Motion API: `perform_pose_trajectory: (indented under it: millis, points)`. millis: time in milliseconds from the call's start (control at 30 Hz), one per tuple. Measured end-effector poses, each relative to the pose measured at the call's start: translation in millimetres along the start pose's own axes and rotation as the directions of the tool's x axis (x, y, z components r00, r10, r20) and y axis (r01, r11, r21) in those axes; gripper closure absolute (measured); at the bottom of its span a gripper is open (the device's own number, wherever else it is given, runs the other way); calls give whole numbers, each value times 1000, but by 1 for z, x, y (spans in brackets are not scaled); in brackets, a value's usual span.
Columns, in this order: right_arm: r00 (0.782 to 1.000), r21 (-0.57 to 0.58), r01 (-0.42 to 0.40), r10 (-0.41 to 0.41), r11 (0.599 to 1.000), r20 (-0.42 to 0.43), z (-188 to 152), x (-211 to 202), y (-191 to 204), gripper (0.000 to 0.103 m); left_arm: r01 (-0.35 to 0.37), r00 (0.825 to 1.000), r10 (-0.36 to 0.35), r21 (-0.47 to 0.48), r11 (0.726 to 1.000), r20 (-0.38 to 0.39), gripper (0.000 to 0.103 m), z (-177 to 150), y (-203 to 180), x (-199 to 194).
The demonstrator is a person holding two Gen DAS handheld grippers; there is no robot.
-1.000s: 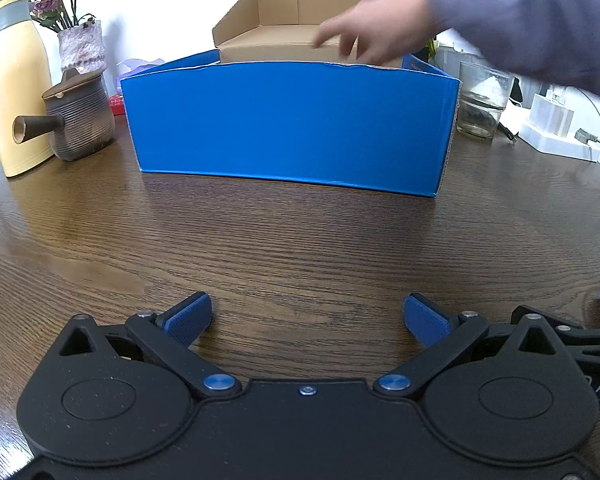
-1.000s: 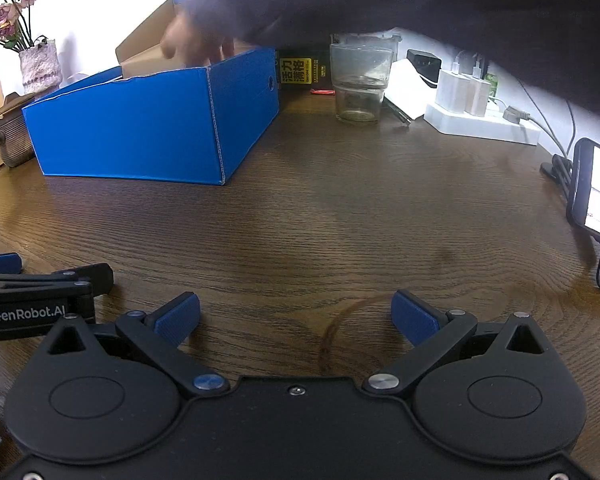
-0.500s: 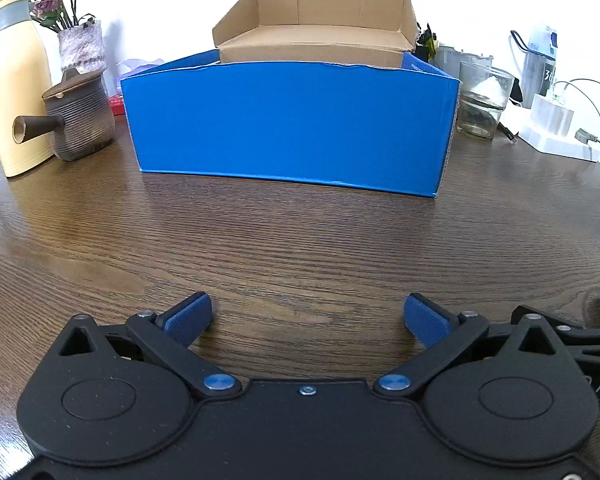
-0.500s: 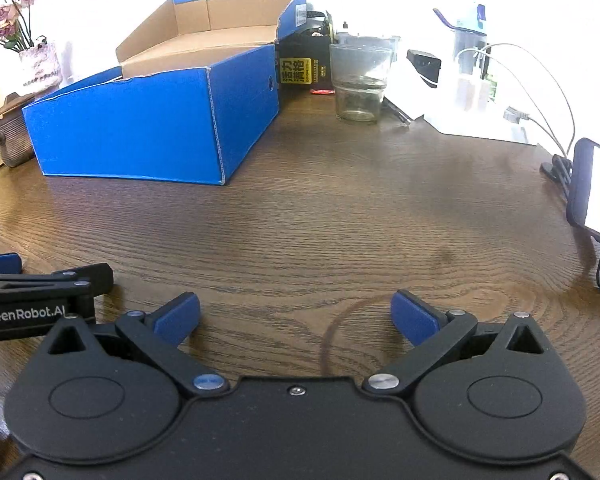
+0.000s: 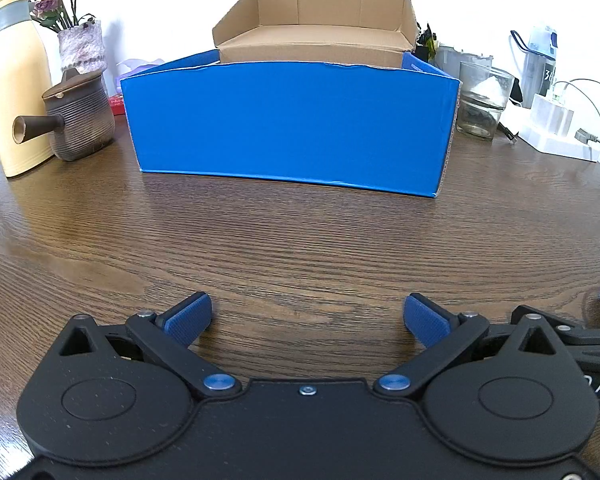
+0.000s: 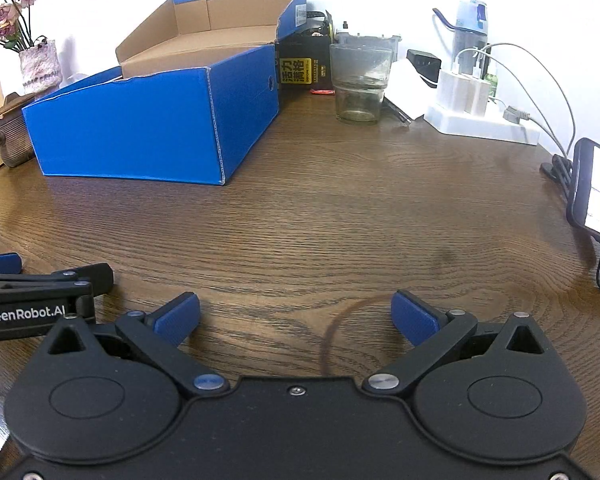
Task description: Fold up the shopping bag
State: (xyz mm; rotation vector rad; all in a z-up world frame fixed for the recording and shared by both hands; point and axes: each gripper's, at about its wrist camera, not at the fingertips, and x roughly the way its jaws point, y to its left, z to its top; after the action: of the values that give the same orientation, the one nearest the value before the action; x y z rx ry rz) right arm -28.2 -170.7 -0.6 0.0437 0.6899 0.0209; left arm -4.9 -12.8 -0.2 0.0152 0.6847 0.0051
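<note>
Both views bright and sharp, no motion blur. Backlit: white wall (image 5: 172,8) blown out, detail lost at top. Soft sheen on the wood table (image 5: 300,240), faint shadows under objects. Heavy fisheye barrel distortion, dark vignetted corners.

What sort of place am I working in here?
Probably a home, at a wooden table used for living and desk clutter: a vase of dried flowers, a ribbed teapot, a power strip with chargers, and an open blue box.
</note>
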Motion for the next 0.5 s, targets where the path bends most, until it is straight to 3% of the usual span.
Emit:
perform_pose_trajectory:
  millis: [500]
  points:
    - [1000, 0, 0, 0, 1000, 0, 0, 0, 1, 0, 0, 1000, 0, 0, 1000, 0, 0, 1, -1, 0]
